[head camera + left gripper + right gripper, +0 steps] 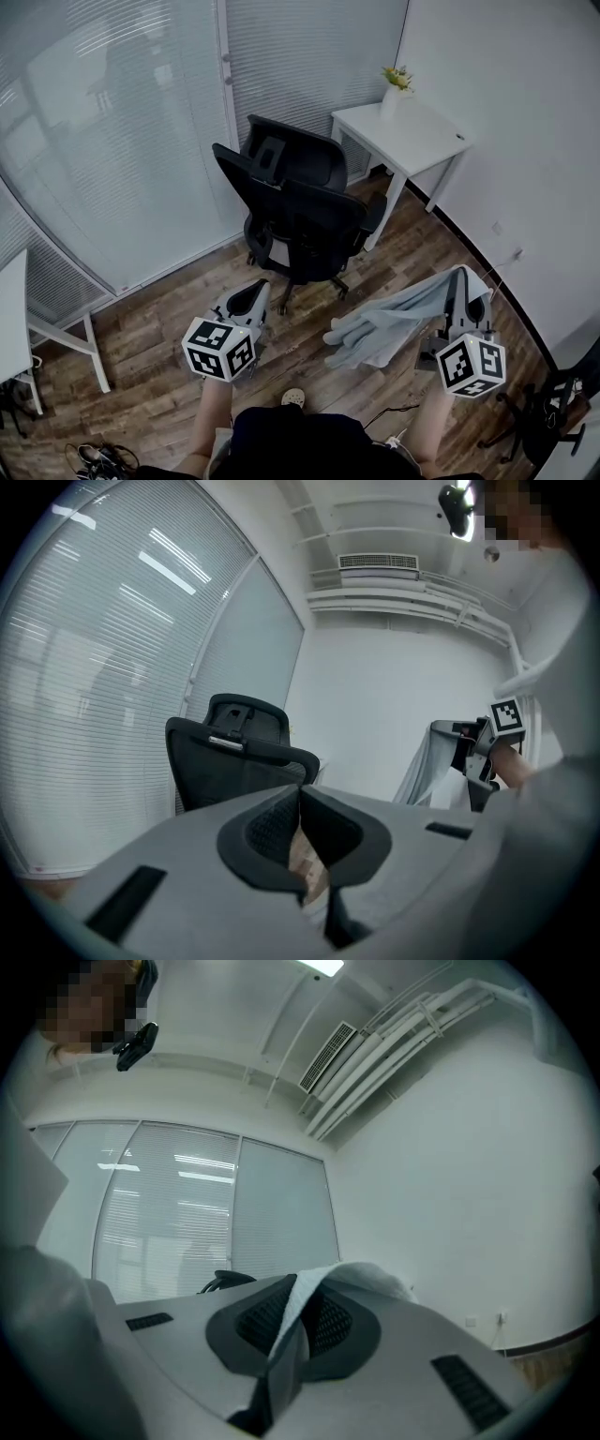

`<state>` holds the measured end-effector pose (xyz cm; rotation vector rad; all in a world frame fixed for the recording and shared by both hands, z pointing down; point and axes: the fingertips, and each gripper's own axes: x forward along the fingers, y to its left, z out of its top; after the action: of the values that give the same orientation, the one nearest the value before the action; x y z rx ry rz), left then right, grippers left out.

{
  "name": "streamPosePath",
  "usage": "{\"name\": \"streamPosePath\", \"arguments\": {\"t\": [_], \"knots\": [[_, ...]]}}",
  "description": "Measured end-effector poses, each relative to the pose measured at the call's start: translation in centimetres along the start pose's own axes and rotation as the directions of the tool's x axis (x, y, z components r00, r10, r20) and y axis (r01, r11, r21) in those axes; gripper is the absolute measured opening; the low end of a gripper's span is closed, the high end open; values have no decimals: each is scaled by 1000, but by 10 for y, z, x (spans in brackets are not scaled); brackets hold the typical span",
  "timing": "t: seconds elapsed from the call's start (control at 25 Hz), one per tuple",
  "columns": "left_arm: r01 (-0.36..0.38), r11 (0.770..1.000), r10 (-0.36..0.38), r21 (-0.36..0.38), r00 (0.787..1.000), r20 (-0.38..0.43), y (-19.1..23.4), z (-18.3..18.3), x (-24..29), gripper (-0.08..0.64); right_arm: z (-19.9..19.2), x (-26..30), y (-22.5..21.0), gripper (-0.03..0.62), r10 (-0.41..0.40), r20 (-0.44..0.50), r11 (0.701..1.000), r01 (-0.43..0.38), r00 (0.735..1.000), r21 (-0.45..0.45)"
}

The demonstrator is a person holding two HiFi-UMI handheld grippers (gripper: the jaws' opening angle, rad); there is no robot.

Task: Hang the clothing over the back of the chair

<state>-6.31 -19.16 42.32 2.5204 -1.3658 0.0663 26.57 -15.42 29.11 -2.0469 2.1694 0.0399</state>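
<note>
The black office chair (300,206) stands in the middle of the room, its back and headrest toward the glass wall. A light grey garment (389,323) hangs from my right gripper (460,277), which is shut on one edge of it and held to the right of the chair, nearer me. In the right gripper view the cloth (370,1279) is pinched between the jaws and drapes over the right one. My left gripper (251,292) is shut with nothing in it, just in front of the chair's base. The left gripper view shows the chair (239,757) ahead and the garment (427,771) at right.
A white table (412,141) with a small potted plant (396,89) stands right behind the chair against the white wall. Glass partitions with blinds (122,131) close the left and back. Another white table's leg (89,352) is at left. Cables (98,459) lie on the wood floor.
</note>
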Motion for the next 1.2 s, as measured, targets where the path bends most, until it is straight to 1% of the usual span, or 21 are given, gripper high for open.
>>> {"name": "streamPosePath", "arguments": {"t": [0.16,0.32,0.56,0.8,0.92,1.2], "knots": [[3,1000,-3,2,1000,-5,10,-2,6,12,-4,8,1,32,-16,7,1000,16,1000,12],[3,1000,-3,-14,1000,-23,13,-11,3,12,-9,10,-2,32,-36,-8,999,36,999,15],[-17,999,16,-41,999,-35,22,-20,-5,12,-5,11,-1,32,-41,-4,999,41,999,4],[26,999,-27,-27,998,-54,8,-26,4,12,-3,6,-9,32,-53,-1,999,53,999,-6],[44,999,-46,-24,997,-56,6,-25,12,12,2,10,-15,32,-67,15,998,67,998,-12],[58,998,-58,-8,998,-34,14,-7,44,12,8,40,-28,32,-67,36,997,68,997,-23]]}}
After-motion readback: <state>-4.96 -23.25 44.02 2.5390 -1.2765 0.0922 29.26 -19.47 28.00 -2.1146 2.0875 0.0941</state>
